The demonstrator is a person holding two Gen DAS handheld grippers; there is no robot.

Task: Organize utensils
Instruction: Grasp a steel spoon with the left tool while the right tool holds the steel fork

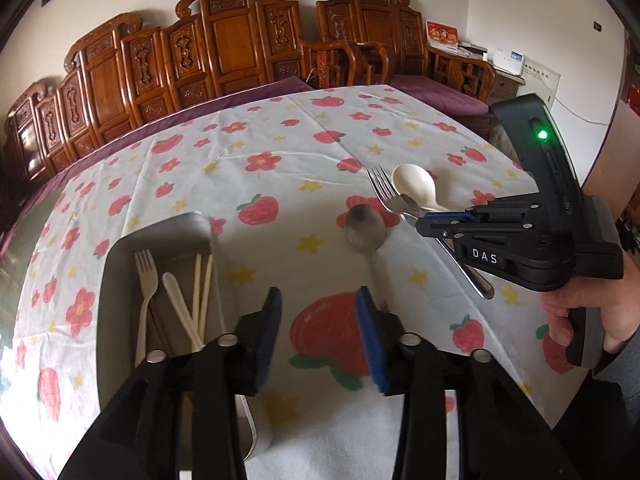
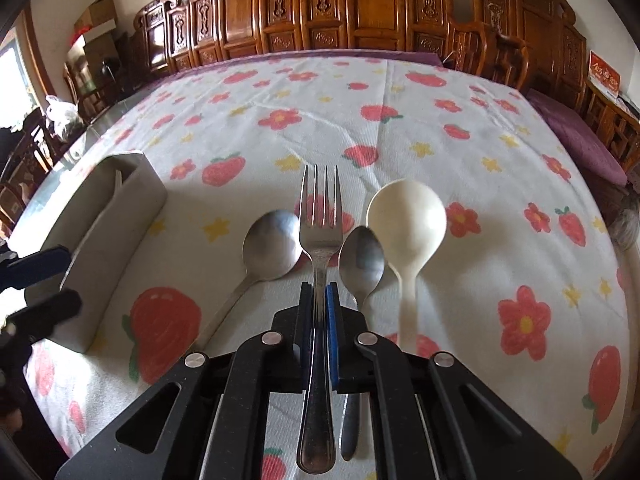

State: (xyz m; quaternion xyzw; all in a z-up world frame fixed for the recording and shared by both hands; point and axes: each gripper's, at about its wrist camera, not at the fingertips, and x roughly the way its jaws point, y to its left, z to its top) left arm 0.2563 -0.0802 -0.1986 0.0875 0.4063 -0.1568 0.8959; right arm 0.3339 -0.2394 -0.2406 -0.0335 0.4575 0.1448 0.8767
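Steel fork (image 2: 320, 236), low centre of the right wrist view, is clamped by its handle in the right tool (image 2: 319, 312). Lift it clear of both spoons, then lower it handle-first into the grey tray (image 1: 120, 264) at lower left. Left tool (image 1: 318, 336) hangs apart, empty.

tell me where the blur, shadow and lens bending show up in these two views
Left wrist view: the left gripper casts a soft shadow over the tray; the large spoon looks smeared. Right wrist view: the metal fork is sharp, its handle end soft; the wooden chairs bow along the fisheye rim.
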